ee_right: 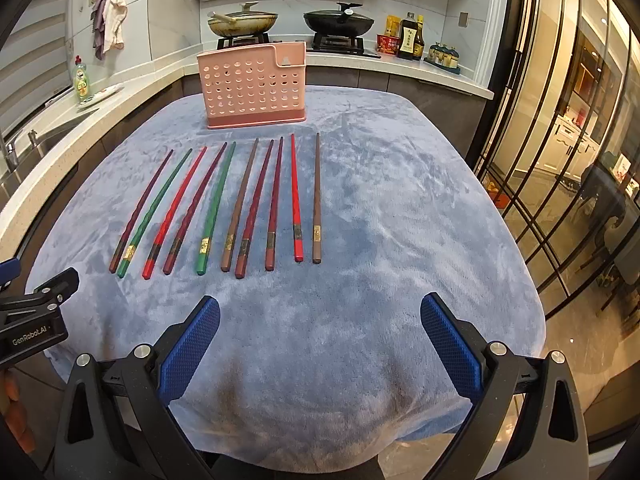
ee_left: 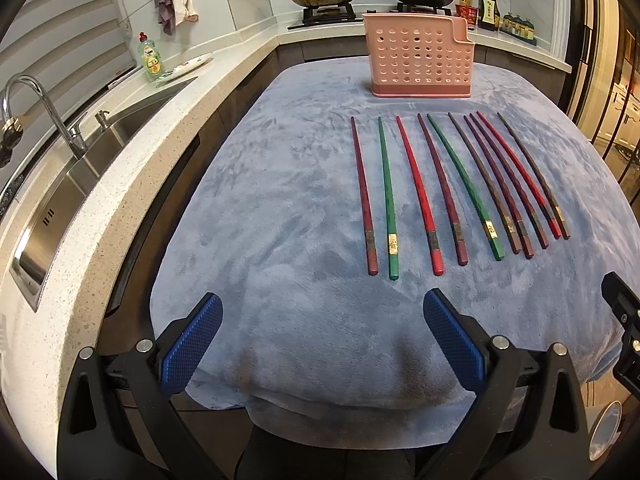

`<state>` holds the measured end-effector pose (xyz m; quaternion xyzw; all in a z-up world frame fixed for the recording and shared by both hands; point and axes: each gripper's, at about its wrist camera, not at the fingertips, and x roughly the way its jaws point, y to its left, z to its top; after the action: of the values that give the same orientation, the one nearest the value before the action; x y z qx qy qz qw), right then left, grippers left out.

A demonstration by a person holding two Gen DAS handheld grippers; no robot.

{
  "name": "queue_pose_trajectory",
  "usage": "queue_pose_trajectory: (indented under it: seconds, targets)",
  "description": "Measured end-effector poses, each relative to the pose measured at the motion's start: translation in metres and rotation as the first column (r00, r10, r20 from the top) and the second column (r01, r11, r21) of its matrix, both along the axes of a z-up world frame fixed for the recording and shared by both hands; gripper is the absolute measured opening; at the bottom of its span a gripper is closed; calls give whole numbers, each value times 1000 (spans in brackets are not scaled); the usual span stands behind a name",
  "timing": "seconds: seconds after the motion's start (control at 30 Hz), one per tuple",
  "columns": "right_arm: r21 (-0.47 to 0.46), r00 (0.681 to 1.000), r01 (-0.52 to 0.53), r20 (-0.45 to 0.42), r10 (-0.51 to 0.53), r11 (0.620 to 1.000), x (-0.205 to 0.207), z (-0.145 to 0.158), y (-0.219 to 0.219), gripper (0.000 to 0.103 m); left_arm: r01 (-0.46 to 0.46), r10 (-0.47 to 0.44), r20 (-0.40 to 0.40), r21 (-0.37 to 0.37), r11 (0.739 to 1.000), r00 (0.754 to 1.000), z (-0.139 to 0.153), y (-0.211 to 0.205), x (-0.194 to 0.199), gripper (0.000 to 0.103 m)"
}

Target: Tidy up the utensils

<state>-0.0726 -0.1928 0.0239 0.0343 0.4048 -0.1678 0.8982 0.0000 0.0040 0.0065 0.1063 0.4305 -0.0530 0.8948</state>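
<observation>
The left gripper (ee_left: 322, 330) and right gripper (ee_right: 320, 332) both hang released, jaws wide and empty, at the bottom of their frames over the blue cloth (ee_right: 400, 208). Mid-frame, ten chopsticks (ee_right: 216, 204) lie in a row. Beyond them, upper centre, stands the pink perforated holder (ee_right: 254, 88).

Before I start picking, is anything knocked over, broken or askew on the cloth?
Nothing stands out. The chopsticks lie in one row on the blue cloth, the pink holder stands upright behind them, and both claws are open and empty.
</observation>
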Motion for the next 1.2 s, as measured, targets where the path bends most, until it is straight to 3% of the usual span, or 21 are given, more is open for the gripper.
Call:
queue_pose_trajectory:
  seconds: [1.2]
  targets:
    - [0, 1000, 11, -11, -11, 1000, 5, -3, -3, 96, -11, 11, -12, 6, 1000, 1000, -7, -1, 5, 96]
